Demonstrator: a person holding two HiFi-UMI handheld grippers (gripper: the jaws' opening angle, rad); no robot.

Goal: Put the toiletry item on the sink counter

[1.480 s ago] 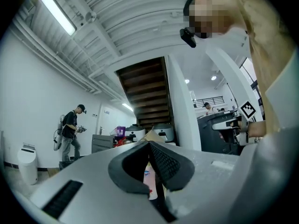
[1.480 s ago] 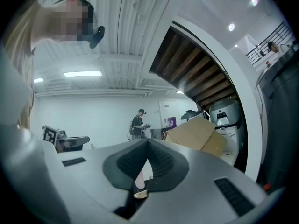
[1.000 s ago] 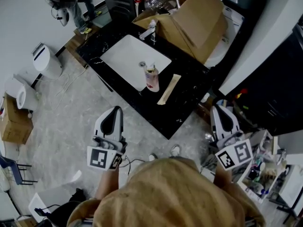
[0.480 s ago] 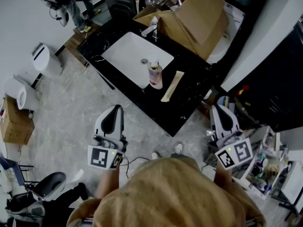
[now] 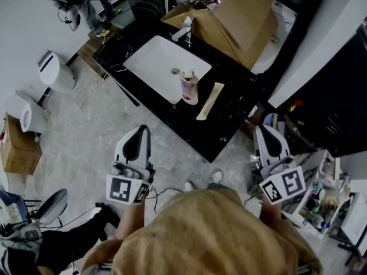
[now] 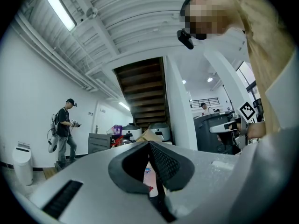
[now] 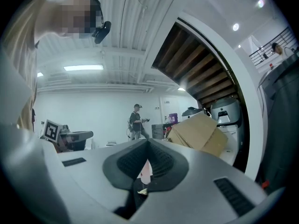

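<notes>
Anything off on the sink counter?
An opened cardboard box sits across the counter's far end, behind the faucet, flaps splayed: odd for a sink top. The bottle stands upright by the basin's rim; no spill shows.

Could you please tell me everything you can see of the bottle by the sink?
The bottle is small, with a pale pinkish body that looks like plastic, a label too small to read, and a white top, seemingly a pump. It stands upright on the black counter, right at the edge of the white basin. A beige packet lies beside it, apart. Only the counter appears to touch it.
</notes>
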